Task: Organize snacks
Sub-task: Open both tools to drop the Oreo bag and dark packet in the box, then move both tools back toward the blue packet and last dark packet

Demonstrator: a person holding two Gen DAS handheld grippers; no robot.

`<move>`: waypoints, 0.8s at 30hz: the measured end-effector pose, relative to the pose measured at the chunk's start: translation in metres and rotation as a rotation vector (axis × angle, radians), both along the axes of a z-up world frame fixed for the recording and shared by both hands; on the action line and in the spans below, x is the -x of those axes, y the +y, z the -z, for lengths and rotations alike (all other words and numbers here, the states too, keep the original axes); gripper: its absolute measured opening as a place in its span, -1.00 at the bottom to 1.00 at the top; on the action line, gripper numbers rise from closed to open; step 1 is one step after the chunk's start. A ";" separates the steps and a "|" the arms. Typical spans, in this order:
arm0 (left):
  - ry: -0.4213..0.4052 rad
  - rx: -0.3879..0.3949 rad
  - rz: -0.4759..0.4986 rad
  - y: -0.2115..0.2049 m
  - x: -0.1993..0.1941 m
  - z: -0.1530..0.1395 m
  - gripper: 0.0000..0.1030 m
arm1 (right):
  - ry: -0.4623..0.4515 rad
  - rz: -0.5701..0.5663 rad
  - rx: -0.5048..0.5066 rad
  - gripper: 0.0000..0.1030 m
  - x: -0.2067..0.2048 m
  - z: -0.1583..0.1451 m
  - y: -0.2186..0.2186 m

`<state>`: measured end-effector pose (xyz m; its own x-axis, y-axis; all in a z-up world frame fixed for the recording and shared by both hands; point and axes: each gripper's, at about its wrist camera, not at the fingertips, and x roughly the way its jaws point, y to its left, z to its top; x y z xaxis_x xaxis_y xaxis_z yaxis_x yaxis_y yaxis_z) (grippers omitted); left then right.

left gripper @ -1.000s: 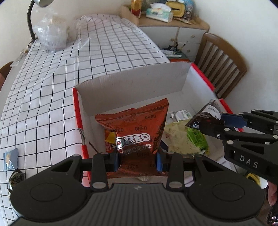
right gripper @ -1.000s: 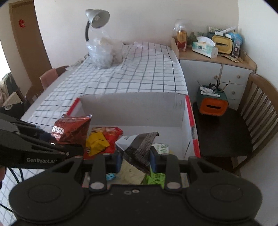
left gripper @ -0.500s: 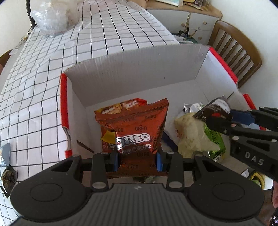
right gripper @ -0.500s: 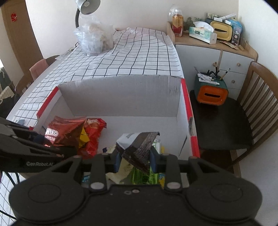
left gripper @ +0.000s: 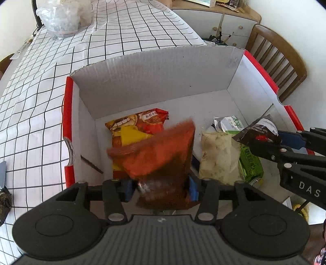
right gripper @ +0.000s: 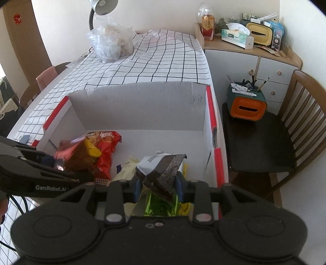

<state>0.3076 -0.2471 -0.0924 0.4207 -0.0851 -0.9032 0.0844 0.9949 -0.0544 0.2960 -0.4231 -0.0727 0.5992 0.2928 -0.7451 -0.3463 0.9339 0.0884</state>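
Two hand-held grippers hang over the open cardboard box [left gripper: 154, 85]. Left gripper [left gripper: 161, 186]: its jaws have just been opening, and the brown Oreo packet [left gripper: 163, 159] between them is blurred and tilted, apparently slipping free of the blue pads, its long axis running away from the gripper toward the far wall. It sits directly ahead of and below the left gripper, over the red-and-yellow chip bag [left gripper: 138, 126] on the box floor, left side. Right gripper [right gripper: 158, 183]: pressed together on a dark foil packet [right gripper: 163, 173], held above the pale bag [left gripper: 218, 155] and green packet [left gripper: 251, 163] at the box's near right; this hand is the nearer to that pile. The box rests on a white tablecloth with a black grid [left gripper: 40, 102]. Beyond it: a clear plastic bag [right gripper: 111, 43], a desk lamp [right gripper: 101, 6], a wooden chair [right gripper: 295, 130], a sideboard [right gripper: 254, 59].
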 end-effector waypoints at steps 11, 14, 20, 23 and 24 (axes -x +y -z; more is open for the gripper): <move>-0.083 0.027 -0.003 0.003 0.022 -0.021 0.23 | -0.034 -0.023 -0.034 -0.39 0.021 -0.013 -0.006; -0.121 0.040 -0.008 0.004 0.032 -0.034 0.23 | -0.046 -0.032 -0.053 -0.38 0.027 -0.021 -0.006; -0.193 0.055 -0.011 0.009 0.053 -0.060 0.28 | -0.111 -0.071 -0.073 -0.38 0.047 -0.045 0.000; -0.225 0.070 -0.017 0.014 0.065 -0.072 0.29 | -0.128 -0.081 -0.083 -0.38 0.055 -0.055 0.005; -0.233 0.071 -0.021 0.016 0.068 -0.076 0.30 | -0.136 -0.085 -0.086 -0.38 0.058 -0.058 0.007</move>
